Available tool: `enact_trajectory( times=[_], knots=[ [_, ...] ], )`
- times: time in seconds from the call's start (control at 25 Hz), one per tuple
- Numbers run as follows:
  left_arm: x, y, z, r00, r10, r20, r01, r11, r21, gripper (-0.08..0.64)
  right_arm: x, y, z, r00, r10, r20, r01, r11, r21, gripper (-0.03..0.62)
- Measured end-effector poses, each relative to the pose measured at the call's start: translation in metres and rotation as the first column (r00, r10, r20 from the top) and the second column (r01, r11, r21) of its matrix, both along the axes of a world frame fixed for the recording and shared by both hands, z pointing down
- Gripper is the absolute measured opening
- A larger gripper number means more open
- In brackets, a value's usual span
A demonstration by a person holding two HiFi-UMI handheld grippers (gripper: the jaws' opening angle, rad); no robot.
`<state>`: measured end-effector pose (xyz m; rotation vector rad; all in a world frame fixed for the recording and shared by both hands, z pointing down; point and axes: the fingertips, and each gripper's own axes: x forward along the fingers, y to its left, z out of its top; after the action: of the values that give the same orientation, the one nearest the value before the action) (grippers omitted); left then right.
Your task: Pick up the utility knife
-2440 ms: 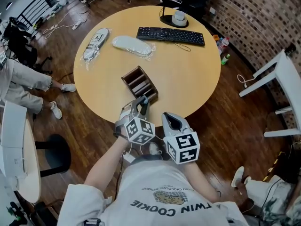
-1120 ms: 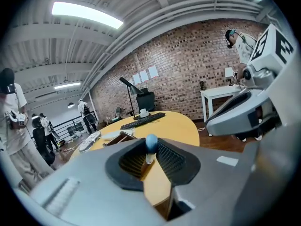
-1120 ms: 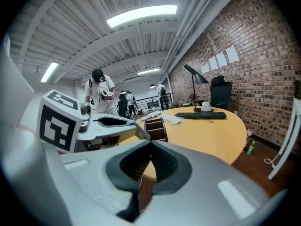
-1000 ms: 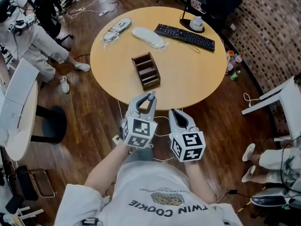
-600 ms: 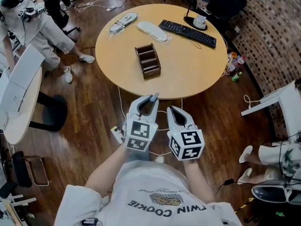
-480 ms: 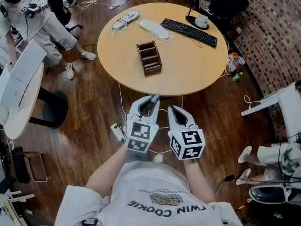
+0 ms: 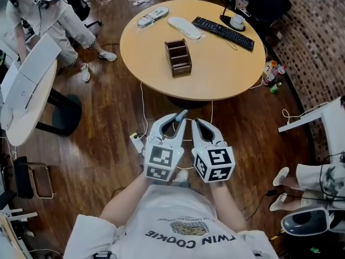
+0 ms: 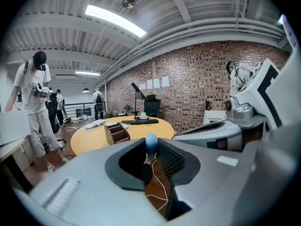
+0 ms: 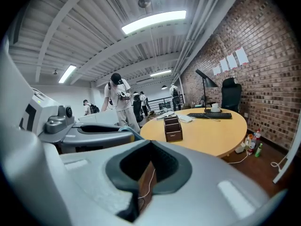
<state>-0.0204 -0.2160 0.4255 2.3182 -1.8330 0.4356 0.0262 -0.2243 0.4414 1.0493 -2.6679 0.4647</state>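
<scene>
Tongs status: left tongs (image 7: 180, 116) are clamping the utility knife (image 7: 182, 113) at the tips, with the jaws standing partway apart on it. Left gripper view is showing the knife's rounded blue end (image 8: 151, 141) sticking up between the pads; the rest of the knife is hiding behind the jaws.

Right tongs (image 7: 198, 122) are sitting closed, tips meeting, gripping nothing. Right gripper view is showing only floor and a thin white cable through the hollow behind the tips.

Both tongs are hanging side by side, just apart, in front of the person's chest. They are pointing toward the round bench (image 7: 215, 74) but sitting well clear of it, over the dark wood floor. So the knife is riding in the air, off the bench.

Bench is carrying:
- a brown wooden organizer (image 7: 178, 57) near its middle
- a black keyboard (image 7: 223, 33) at the far right
- a white cup (image 7: 236, 20) on a black lamp base beyond the keyboard
- a white bagged item (image 7: 184, 28) and a second bagged item (image 7: 152, 16) at the far edge

White power strip (image 7: 137, 141) is lying on the floor just left of the left tongs. Second white bench (image 7: 27, 90) is standing at the left, with a person (image 7: 64, 15) beside it. Bottles (image 7: 271, 72) are sitting on the floor by the brick wall, right of the round bench.
</scene>
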Motion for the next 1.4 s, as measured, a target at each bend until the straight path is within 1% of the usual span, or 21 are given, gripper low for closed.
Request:
enact_trajectory(
  times=[0.16, 0.44, 0.64, 1.0, 1.4],
  knots=[
    [-0.007, 0.019, -0.002, 0.999, -0.021, -0.045, 0.021, 1.0, -0.003, 0.072, -0.01, 0.014, -0.003, 1.0, -0.008, 0.005, 0.008, 1.0, 0.005, -0.002],
    [-0.019, 0.053, -0.002, 0.997, -0.011, -0.077, 0.011, 1.0, 0.005, 0.072, -0.028, 0.044, -0.005, 1.0, 0.005, -0.007, -0.005, 1.0, 0.026, -0.002],
    [-0.036, 0.086, -0.005, 0.995, -0.006, -0.096, 0.006, 1.0, 0.004, 0.072, -0.046, 0.076, -0.008, 1.0, 0.01, -0.024, -0.01, 1.0, 0.027, -0.002],
    [-0.05, 0.144, -0.008, 0.994, 0.021, -0.104, -0.02, 1.0, 0.011, 0.072, -0.056, 0.136, -0.015, 0.998, 0.063, -0.026, -0.062, 0.997, 0.043, -0.002],
    [-0.06, 0.21, -0.01, 0.995, 0.033, -0.097, -0.031, 0.999, 0.026, 0.072, -0.067, 0.209, -0.017, 0.997, 0.072, -0.027, -0.071, 0.996, 0.061, -0.002]
  ],
)
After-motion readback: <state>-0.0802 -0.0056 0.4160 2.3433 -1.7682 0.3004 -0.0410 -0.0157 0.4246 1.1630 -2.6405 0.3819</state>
